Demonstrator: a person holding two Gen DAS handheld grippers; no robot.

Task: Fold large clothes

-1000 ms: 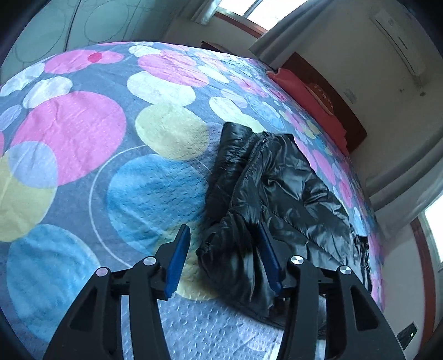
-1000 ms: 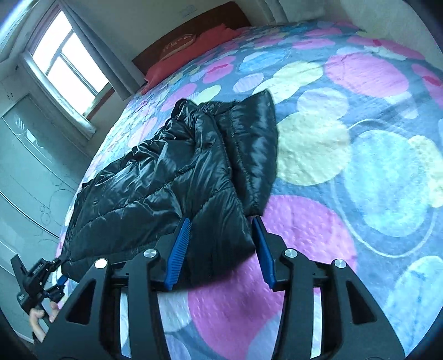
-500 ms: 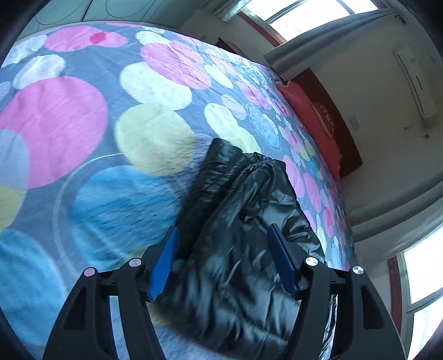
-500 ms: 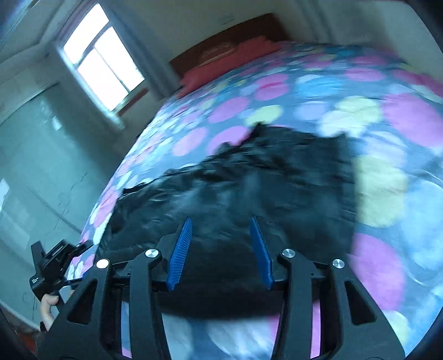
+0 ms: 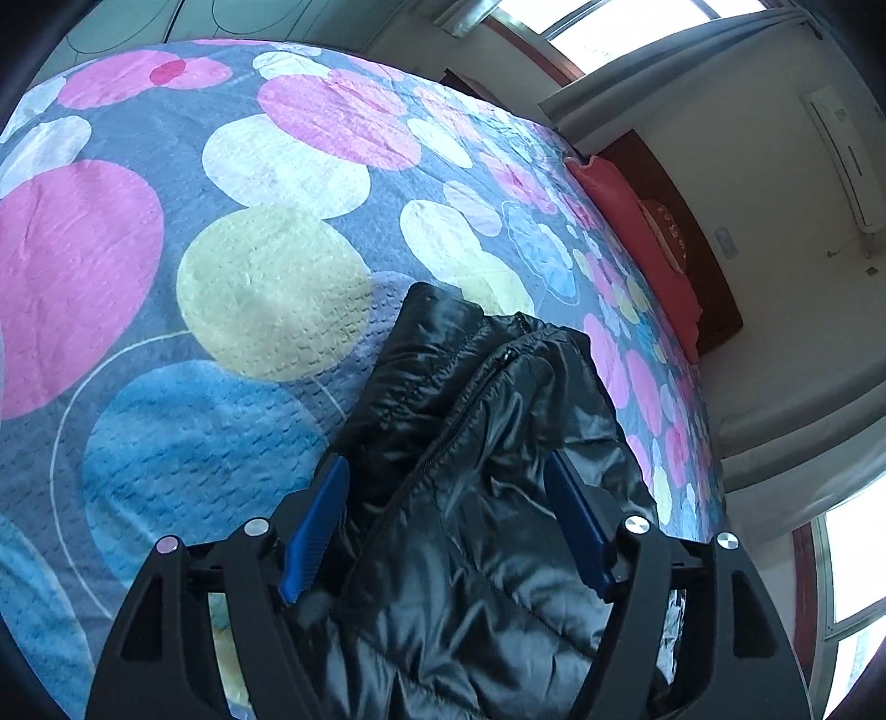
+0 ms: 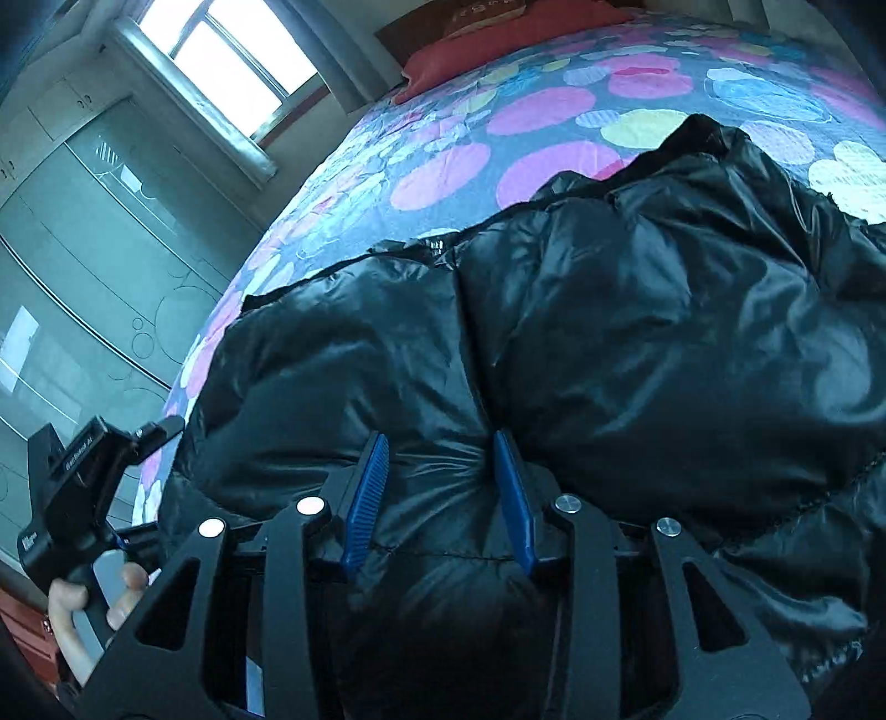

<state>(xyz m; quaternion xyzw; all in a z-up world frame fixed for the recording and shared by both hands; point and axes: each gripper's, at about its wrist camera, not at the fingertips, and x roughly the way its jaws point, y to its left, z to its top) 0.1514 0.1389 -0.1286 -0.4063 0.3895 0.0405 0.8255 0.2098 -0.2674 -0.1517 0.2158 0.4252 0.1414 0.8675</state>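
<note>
One black puffer jacket [image 5: 487, 471] on polka-dot bedspread [image 5: 266, 288], red pillow [image 5: 637, 232], curtained window [image 6: 232, 50]

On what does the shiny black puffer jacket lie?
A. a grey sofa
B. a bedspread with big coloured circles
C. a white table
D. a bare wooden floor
B: the shiny black puffer jacket is spread on the grey bedspread with pink, blue and yellow circles, between both open grippers.

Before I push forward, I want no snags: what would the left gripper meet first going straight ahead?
The black puffer jacket. Its zipper fold already lies between the open fingers of the left gripper, so the gripper would press into it at once; the bedspread lies beyond.
</note>
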